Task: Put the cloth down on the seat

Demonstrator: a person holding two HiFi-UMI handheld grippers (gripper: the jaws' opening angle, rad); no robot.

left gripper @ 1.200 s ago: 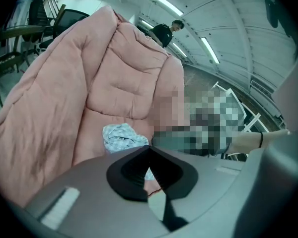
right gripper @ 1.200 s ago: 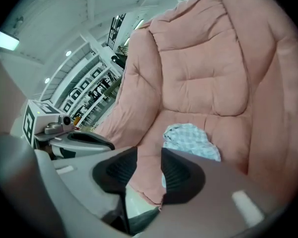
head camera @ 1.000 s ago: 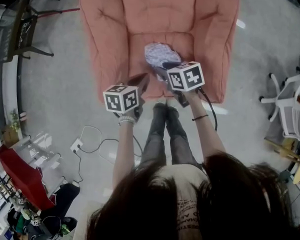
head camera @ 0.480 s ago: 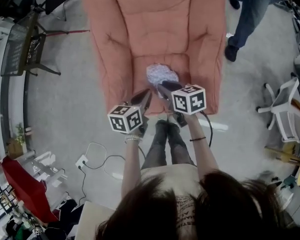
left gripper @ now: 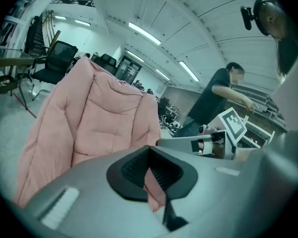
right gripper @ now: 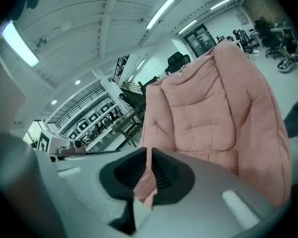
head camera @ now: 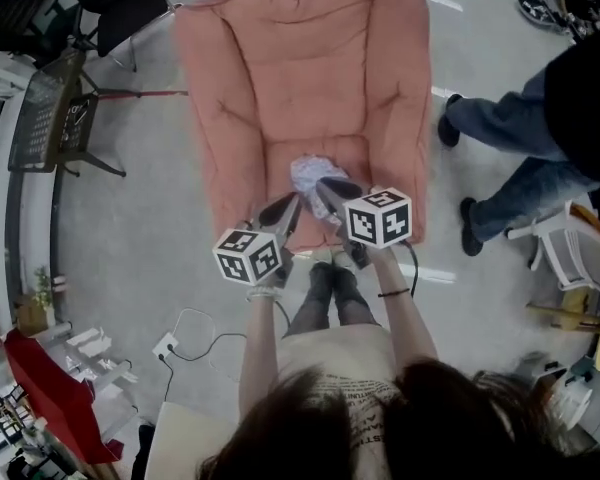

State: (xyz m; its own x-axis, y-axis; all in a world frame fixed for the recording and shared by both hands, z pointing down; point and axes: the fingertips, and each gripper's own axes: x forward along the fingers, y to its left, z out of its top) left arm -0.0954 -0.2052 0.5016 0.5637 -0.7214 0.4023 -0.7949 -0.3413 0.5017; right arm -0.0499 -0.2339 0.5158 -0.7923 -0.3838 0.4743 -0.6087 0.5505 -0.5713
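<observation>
A crumpled white-and-lilac cloth (head camera: 313,173) lies on the seat (head camera: 280,160) of a pink padded armchair (head camera: 300,58). No gripper touches it. My left gripper (head camera: 283,208) hovers just in front of the seat's near edge, left of the cloth, its jaws shut with nothing in them (left gripper: 149,150). My right gripper (head camera: 330,186) hangs above the cloth's near side; its jaws have just been closing and now meet at the tips with nothing between them (right gripper: 148,152). Both gripper views look past the jaws at the armchair's backrest (right gripper: 208,108). The cloth is hidden in them.
A person in jeans (head camera: 520,128) stands close to the armchair's right side. A dark side table (head camera: 50,118) is at the left, a white chair (head camera: 570,258) at the right. A power strip with cable (head camera: 165,318) lies on the floor near my feet.
Both grippers have lifted up and away from the seat, and the cloth stays lying there. The person in jeans has walked closer at the right.
</observation>
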